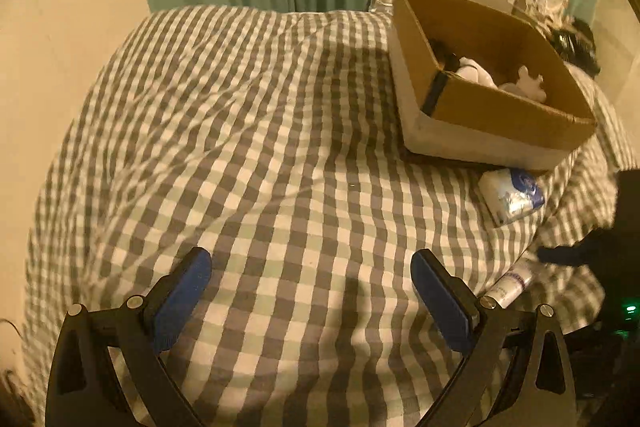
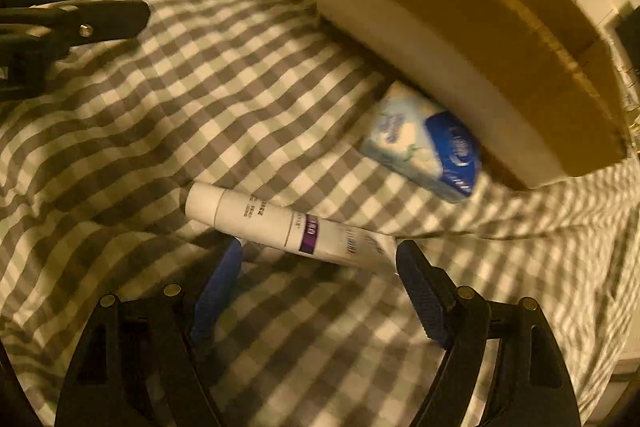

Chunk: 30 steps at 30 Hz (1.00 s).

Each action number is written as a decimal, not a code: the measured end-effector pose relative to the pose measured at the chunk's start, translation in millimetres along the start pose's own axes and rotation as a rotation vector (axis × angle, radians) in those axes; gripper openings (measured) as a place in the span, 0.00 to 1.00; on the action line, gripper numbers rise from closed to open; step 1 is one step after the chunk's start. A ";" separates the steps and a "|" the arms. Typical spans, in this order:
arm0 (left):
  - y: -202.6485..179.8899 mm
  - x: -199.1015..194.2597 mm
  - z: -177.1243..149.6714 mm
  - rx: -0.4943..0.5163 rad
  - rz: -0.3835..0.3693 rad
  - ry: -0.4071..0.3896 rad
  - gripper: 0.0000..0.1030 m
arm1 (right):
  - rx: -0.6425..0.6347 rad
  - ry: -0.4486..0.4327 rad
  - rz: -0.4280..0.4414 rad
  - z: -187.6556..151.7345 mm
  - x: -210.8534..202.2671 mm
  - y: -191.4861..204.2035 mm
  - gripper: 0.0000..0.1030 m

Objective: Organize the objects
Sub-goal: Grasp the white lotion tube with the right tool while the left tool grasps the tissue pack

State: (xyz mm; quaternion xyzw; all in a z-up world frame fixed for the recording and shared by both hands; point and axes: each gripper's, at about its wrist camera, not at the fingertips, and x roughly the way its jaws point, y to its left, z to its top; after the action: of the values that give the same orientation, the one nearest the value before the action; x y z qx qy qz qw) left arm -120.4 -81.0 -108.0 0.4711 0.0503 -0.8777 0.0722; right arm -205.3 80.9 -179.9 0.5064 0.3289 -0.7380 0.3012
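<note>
The right tongs [image 2: 318, 263] hang spread just short of the white cylindrical tube with a purple band [image 2: 288, 225], lying low-centre on the checked bed [image 2: 160, 115] near the brown cardboard box [image 2: 460, 27]. The left tongs [image 1: 310, 267] gape empty. The round tube may roll on soft bedding if nudged off-centre.

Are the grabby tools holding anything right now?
No, nothing is held. The left tool is open over the checked blanket; the right tool is open, just short of the white tube.

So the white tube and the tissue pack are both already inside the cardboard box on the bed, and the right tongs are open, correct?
Not quite. The white tube and tissue pack lie on the checked bedspread outside the cardboard box, as the right wrist view shows. The right tongs are indeed open.
</note>
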 end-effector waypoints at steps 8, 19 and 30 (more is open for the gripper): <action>3.2 -5.0 -1.1 -0.030 0.003 -0.009 0.99 | -0.048 -0.062 -0.027 10.6 0.0 13.1 0.70; 0.3 -1.5 -1.4 -0.020 0.081 -0.004 0.99 | 0.011 -0.193 0.014 -7.9 -35.4 6.3 0.16; -63.8 -14.1 17.6 0.043 -0.015 -0.065 0.99 | 0.186 -0.280 -0.003 -1.5 -108.3 -72.8 0.16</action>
State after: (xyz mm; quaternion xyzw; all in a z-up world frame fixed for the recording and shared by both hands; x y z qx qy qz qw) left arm -138.2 -19.9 -85.3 0.4433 0.0327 -0.8940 0.0570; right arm -227.9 138.0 -64.7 0.4237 0.2147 -0.8292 0.2948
